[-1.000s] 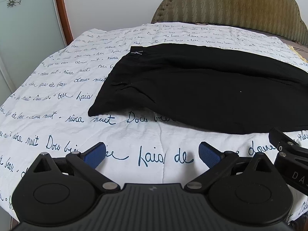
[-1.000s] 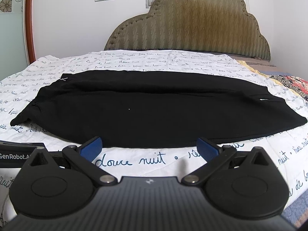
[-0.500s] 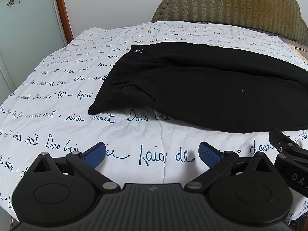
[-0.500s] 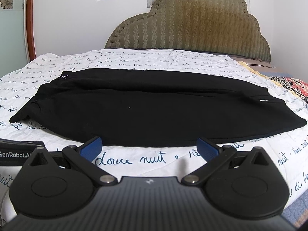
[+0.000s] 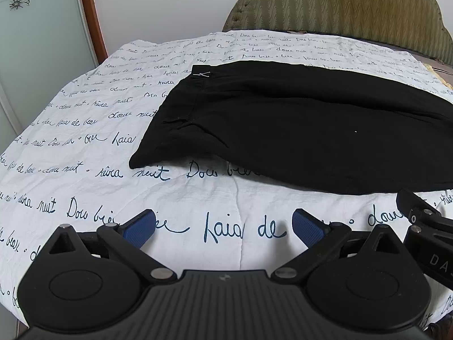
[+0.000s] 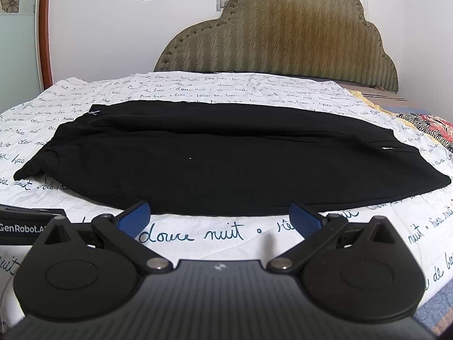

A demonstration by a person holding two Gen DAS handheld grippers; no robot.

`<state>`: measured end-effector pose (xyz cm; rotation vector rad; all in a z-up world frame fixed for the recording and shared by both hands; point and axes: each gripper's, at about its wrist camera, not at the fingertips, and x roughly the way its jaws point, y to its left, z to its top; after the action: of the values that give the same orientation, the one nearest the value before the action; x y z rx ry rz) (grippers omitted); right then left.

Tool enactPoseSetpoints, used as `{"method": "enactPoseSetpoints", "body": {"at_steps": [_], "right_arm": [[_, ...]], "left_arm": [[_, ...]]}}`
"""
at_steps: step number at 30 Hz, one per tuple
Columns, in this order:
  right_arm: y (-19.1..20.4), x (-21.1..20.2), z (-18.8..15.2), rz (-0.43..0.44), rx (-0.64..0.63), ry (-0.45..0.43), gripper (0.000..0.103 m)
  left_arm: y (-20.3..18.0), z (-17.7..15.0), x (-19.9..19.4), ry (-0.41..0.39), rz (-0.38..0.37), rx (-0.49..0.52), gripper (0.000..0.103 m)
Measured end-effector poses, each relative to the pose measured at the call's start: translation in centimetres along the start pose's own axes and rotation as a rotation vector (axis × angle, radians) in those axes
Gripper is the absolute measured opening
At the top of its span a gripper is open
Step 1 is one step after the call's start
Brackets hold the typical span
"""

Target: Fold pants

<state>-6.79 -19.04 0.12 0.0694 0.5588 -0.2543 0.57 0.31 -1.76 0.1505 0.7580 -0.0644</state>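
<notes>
Our left gripper (image 5: 223,225) and right gripper (image 6: 219,216) both gape wide, holding nothing, above the bedsheet (image 5: 85,141). Just beyond them the black pants (image 6: 212,155) lie flat across it, waistband to our left.

From my left wrist camera, the black fabric pants (image 5: 297,130) run off the right edge, so their far end is lost there. My right gripper (image 5: 424,238) shows only as a black corner cut by that edge (its lettering stops mid-word). From my right wrist camera, the small white tag (image 6: 387,147) is too tiny to read, and the striped, flowered cloth (image 6: 430,127) is cropped at right.
</notes>
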Motion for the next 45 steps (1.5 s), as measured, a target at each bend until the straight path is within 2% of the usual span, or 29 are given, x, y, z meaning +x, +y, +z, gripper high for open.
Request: {"method": "enactPoseSetpoints", "body": {"at_steps": [26, 33, 35, 38, 39, 42, 45], "right_arm": [[-0.3, -0.2, 0.5, 0.009, -0.006, -0.006, 0.103], [-0.3, 0.1, 0.9, 0.034, -0.020, -0.009, 0.103], [-0.4, 0.1, 1.5, 0.079, -0.051, -0.024, 0.103], [-1.0, 0.2, 3.7, 0.194, -0.120, -0.057, 0.103], [-1.1, 0.4, 4.7, 0.205, -0.141, -0.064, 0.103], [-1.2, 2.1, 7.8, 0.164, -0.218, -0.073, 0.103], [-1.0, 4.3, 10.3, 0.211, -0.282, -0.027, 0.103]], "left_arm": [[-0.1, 0.7, 0.2, 0.009, 0.003, -0.001, 0.103], [0.1, 1.2, 0.4, 0.012, 0.000, -0.002, 0.103], [0.6, 1.9, 0.2, 0.000, -0.008, 0.000, 0.103], [2.0, 3.9, 0.2, -0.035, -0.035, 0.009, 0.103], [2.5, 4.8, 0.3, -0.046, -0.038, 0.016, 0.103], [4.0, 7.6, 1.2, -0.072, -0.026, 0.043, 0.103], [5.4, 10.3, 2.8, -0.084, -0.003, 0.058, 0.103]]}}
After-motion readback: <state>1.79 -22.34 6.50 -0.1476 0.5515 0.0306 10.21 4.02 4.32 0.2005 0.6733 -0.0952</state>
